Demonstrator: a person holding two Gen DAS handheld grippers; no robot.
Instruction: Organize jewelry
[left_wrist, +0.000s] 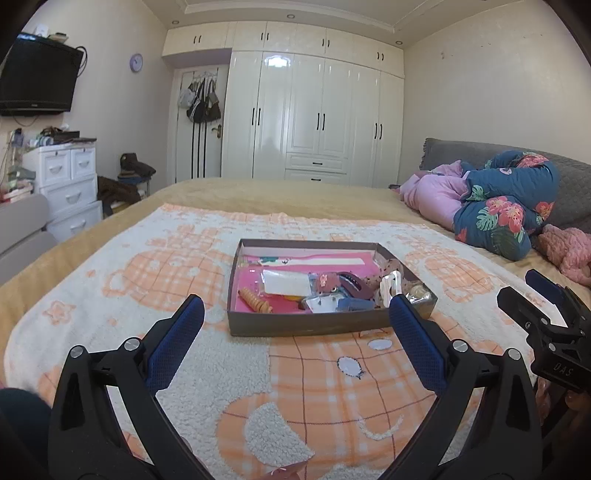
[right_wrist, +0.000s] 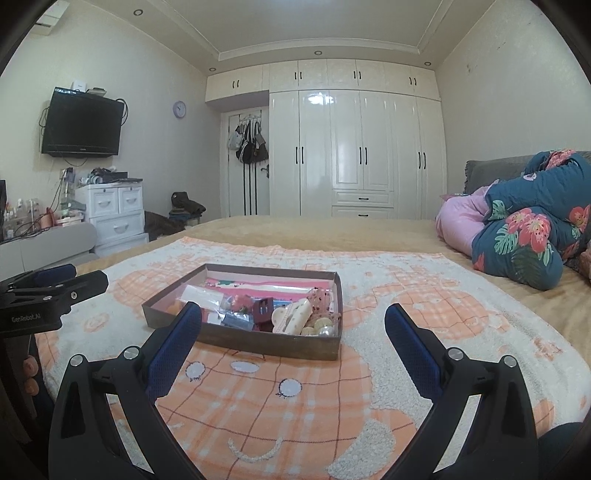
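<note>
A shallow brown box (left_wrist: 303, 325) (right_wrist: 266, 343) with a pink lining lies on the orange-and-white blanket (left_wrist: 314, 387) (right_wrist: 295, 398). Inside lie a spiral orange hair clip (left_wrist: 255, 301), a dark red claw clip (left_wrist: 351, 284) (right_wrist: 263, 310), a cream claw clip (right_wrist: 295, 317), pearl beads (right_wrist: 321, 326), clear packets (left_wrist: 286, 282) and blue pieces (left_wrist: 354, 304). My left gripper (left_wrist: 295, 306) stands open just short of the box, nothing between its fingers. My right gripper (right_wrist: 293, 315) is open too, near the box's front right. Each gripper shows at the other view's edge.
The blanket covers a tan bed. A rolled floral quilt (left_wrist: 506, 203) (right_wrist: 528, 236) and pink bedding (left_wrist: 432, 195) lie at the right. White drawers (left_wrist: 66, 184) and a wall television (left_wrist: 37, 79) stand to the left, white wardrobes (left_wrist: 314, 114) behind.
</note>
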